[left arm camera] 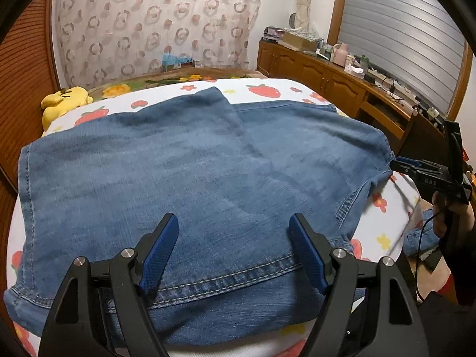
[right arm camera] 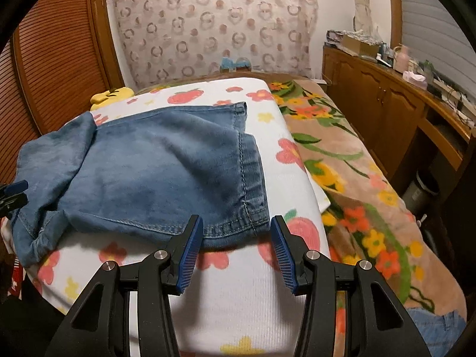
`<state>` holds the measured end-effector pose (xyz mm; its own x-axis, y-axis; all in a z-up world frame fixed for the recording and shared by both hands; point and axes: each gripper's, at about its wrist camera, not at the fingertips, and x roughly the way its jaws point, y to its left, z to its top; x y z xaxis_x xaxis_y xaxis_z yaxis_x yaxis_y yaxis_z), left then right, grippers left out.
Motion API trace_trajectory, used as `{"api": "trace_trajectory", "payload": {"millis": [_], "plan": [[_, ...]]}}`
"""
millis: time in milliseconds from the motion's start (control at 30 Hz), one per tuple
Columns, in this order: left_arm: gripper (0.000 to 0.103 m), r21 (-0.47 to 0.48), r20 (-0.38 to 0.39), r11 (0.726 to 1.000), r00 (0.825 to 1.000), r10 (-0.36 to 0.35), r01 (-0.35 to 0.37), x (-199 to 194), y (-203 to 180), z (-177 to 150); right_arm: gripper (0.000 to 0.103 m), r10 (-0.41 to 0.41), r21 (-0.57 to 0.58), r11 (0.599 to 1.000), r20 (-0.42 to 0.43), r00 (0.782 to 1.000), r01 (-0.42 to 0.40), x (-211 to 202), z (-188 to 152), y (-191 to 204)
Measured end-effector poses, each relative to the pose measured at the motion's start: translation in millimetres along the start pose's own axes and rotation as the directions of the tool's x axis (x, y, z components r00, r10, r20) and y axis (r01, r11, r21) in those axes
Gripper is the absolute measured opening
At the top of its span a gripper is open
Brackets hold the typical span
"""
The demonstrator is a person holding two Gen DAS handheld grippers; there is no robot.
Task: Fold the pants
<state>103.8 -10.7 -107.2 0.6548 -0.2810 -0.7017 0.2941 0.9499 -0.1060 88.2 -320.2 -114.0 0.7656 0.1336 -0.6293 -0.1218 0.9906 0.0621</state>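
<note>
One pair of blue denim pants point(left arm camera: 193, 172) lies partly folded on the white strawberry-print cover point(right arm camera: 238, 291) of the bed, one layer of the cloth lapped over the other. Seen along my left tongs point(left arm camera: 233, 235), the pants fill the space straight ahead and under the tips, with a double-stitched seam running across just behind the blue pads point(left arm camera: 160, 253). My left tongs stand wide, tilted down over the denim, and grip nothing. Seen along my right tongs point(right arm camera: 236, 238), the pants point(right arm camera: 154, 172) lie ahead and to the left, their stitched hem edge just beyond the tips. My right tongs are about half open with no cloth between the blue pads point(right arm camera: 190, 255); the bare cover lies under them. In the left view my right tongs point(left arm camera: 416, 171) sit at the far right edge of the pants, held in my hand point(left arm camera: 446, 217); whether they touch the cloth there I cannot tell. One yellow plush toy point(left arm camera: 64, 101) lies beyond the pants to the left. One floral blanket point(right arm camera: 357, 178) lies right of the cover, and one wooden cabinet point(right arm camera: 386, 104) stands beyond it.
</note>
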Motion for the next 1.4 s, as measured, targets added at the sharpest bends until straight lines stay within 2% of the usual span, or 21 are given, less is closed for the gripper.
{"api": "trace_trajectory", "payload": {"millis": [500,667,767,867,1067,1167,1400], "plan": [[0.078,-0.008,-0.015,1.0,1.0,-0.004,0.004,7,2,-4,0.049,-0.017,0.0,1.0,0.008,1.0,0.017,5,-2,-2],[0.078,-0.009,-0.015,1.0,1.0,-0.004,0.004,7,2,-4,0.032,-0.022,0.003,1.0,-0.004,1.0,0.022,7,-4,-8],[0.078,-0.009,-0.015,1.0,1.0,-0.004,0.004,7,2,-4,0.019,0.008,-0.003,1.0,-0.012,1.0,-0.008,5,-3,-8],[0.078,-0.01,-0.012,1.0,1.0,-0.004,0.004,6,3,-4,0.015,0.026,-0.008,1.0,-0.006,1.0,-0.026,3,0,-5],[0.078,-0.014,0.008,1.0,1.0,0.009,-0.009,-3,8,-2,0.014,0.105,0.0,0.994,0.021,0.994,-0.105,-5,13,6],[0.078,-0.025,0.027,0.999,0.999,0.022,-0.022,-12,13,0,0.014,0.151,-0.033,0.988,0.045,0.987,-0.15,-12,24,20],[0.078,-0.062,0.08,0.997,0.995,0.058,-0.053,-39,33,2,0.014,0.286,-0.182,0.947,0.11,0.952,-0.264,-34,62,77]]}}
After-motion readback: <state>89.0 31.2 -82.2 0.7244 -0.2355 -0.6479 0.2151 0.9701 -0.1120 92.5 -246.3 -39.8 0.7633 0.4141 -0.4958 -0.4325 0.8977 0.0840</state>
